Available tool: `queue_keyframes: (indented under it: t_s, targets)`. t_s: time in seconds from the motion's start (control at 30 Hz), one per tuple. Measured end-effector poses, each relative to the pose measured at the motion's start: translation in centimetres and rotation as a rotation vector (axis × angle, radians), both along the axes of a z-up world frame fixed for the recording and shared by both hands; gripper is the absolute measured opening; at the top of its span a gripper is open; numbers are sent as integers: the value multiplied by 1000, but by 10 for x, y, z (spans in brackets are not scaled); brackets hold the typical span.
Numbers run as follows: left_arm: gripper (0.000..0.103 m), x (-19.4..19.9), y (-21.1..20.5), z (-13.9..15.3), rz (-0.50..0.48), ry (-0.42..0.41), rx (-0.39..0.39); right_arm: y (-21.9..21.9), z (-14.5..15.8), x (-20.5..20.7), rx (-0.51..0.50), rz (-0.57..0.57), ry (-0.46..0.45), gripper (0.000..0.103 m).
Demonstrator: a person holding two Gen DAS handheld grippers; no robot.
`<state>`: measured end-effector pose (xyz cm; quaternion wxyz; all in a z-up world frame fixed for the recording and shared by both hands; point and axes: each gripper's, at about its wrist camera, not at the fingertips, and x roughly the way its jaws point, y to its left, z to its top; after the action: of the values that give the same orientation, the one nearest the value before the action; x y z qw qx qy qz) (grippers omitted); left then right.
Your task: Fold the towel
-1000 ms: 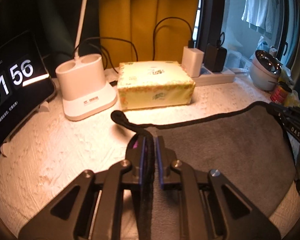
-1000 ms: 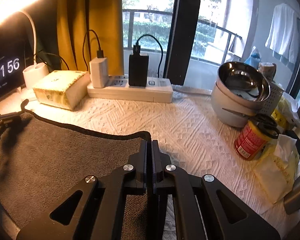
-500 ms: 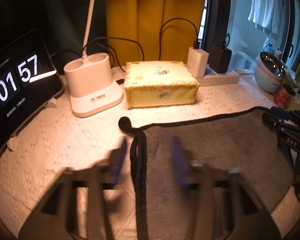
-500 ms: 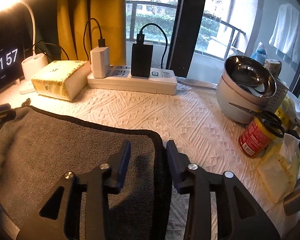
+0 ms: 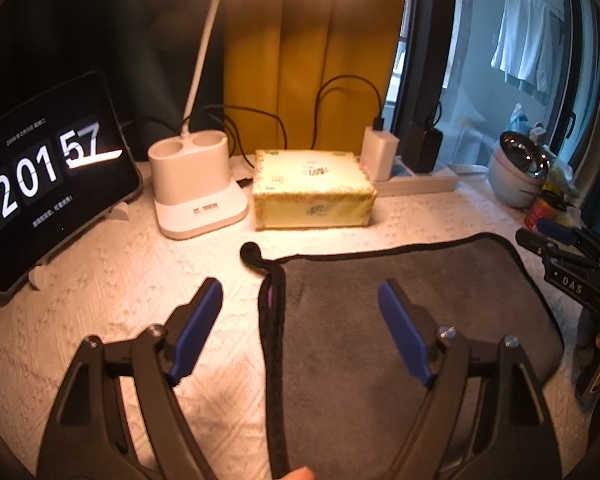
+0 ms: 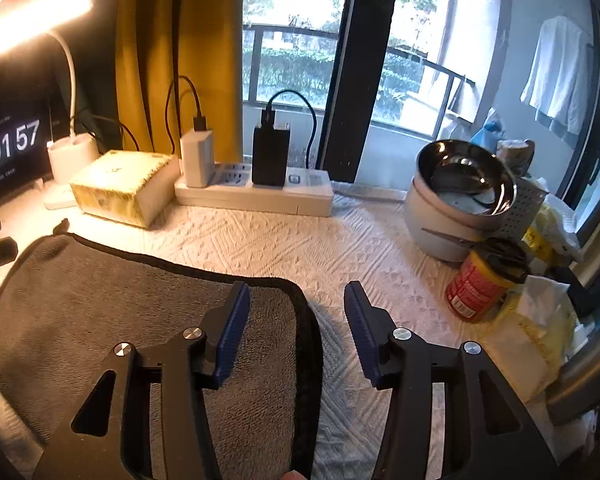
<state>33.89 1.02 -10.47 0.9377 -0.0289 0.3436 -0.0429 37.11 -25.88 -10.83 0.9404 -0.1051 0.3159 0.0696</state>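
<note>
1. My left tongs (image 5: pixel 300 300) hang spread wide over the towel's left hem, gripping nothing.
2. My right tongs (image 6: pixel 296 304) are spread too, straddling its right hem.
3. The grey towel (image 5: pixel 412 308) lies flat on the worktop (image 6: pixel 300 240), near the tissue box (image 5: pixel 312 188).

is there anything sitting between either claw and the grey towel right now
No, nothing visible. The left claw is open over the towel at its left edge, and the right claw is open over its right edge. The tissue box and red can sit off the cloth, clear of both.
</note>
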Motion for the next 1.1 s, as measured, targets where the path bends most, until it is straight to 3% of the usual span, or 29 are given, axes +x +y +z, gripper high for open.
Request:
queue_keyframes:
  t_s: [1.1]
  targets:
    - [82, -127, -4, 70, -16, -211, -28, -12, 59, -124, 94, 18, -141, 52]
